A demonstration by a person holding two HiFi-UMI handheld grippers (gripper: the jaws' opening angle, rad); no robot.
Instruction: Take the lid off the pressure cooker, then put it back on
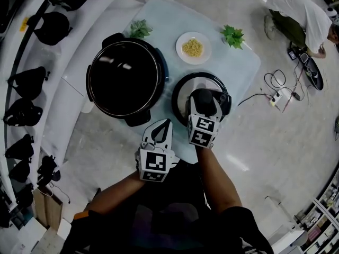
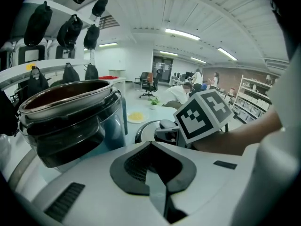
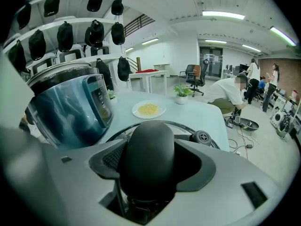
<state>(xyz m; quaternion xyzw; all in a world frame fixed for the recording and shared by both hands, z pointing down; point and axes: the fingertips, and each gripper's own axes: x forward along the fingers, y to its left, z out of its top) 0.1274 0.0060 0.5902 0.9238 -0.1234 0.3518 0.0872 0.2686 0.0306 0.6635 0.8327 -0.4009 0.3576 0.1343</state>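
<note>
The lid point(image 1: 183, 91) is off; my right gripper point(image 1: 205, 102) pinches its knob point(image 3: 148, 159) beside the pressure cooker point(image 1: 125, 78), my left gripper point(image 1: 160, 128) has its jaws together; next, I'd reseat it.

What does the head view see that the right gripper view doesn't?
Only the head view: the dark inside of the open pressure cooker, and the left gripper, shut and empty. Only the right gripper view: the cooker's blue side, the black knob clamped in the right gripper, and office chairs far back. Both: the lid on the table and the plate of yellow food.
</note>
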